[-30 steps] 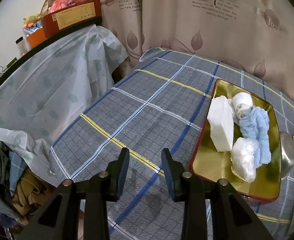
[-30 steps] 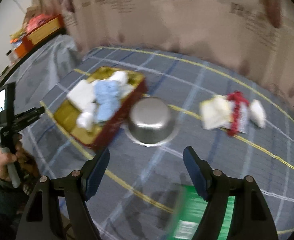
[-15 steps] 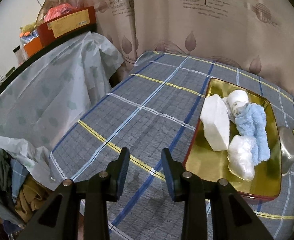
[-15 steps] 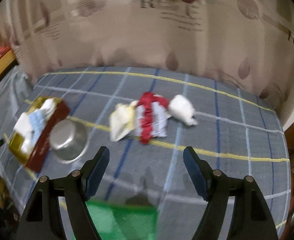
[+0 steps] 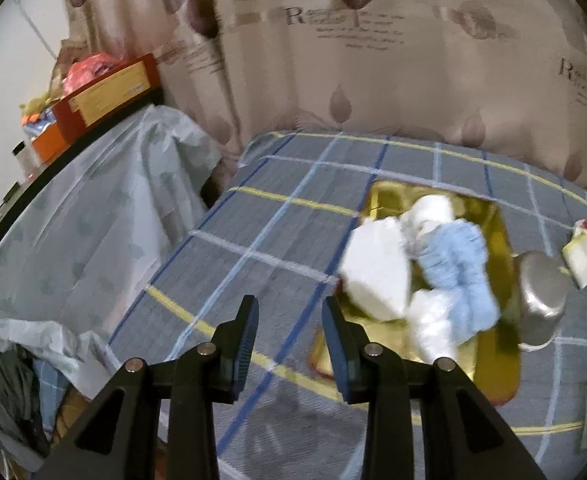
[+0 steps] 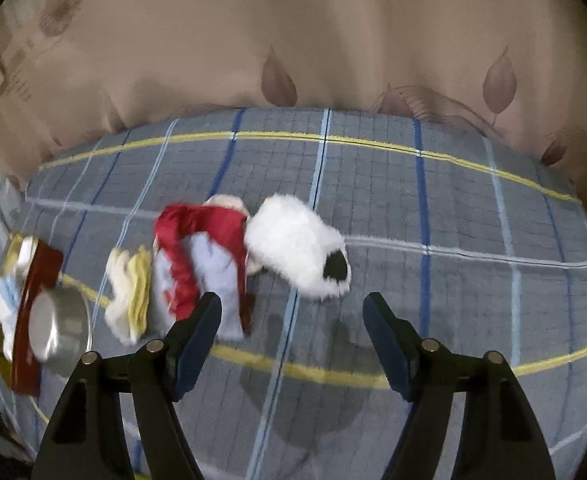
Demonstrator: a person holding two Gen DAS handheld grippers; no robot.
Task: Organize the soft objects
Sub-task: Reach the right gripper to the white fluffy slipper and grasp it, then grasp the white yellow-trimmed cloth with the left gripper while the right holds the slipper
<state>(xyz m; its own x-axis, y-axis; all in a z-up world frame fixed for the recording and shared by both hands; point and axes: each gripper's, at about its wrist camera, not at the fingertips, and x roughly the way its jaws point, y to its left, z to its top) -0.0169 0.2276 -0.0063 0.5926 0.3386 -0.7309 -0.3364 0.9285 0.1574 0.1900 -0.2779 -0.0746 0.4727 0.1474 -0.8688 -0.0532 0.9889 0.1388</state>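
Note:
A gold tray (image 5: 497, 356) with a red rim lies on the plaid tablecloth. In it are a white foam block (image 5: 377, 272), a white roll (image 5: 433, 208), a light blue towel (image 5: 457, 268) and a white bag (image 5: 433, 328). My left gripper (image 5: 289, 340) is open and empty, just left of the tray's near corner. My right gripper (image 6: 291, 332) is open and empty, above the cloth. Just beyond it lie a white fluffy toy (image 6: 297, 248), a red and pale blue cloth (image 6: 201, 256) and a yellow-white cloth (image 6: 131, 292).
A steel bowl (image 6: 59, 326) stands beside the tray (image 6: 33, 280); it also shows in the left wrist view (image 5: 541, 300). A patterned curtain (image 6: 293, 40) hangs behind the table. A plastic-covered shelf (image 5: 73, 208) with boxes stands on the left.
My right gripper has swung right and closer to the fluffy toy and cloths. My left gripper has moved right, toward the tray.

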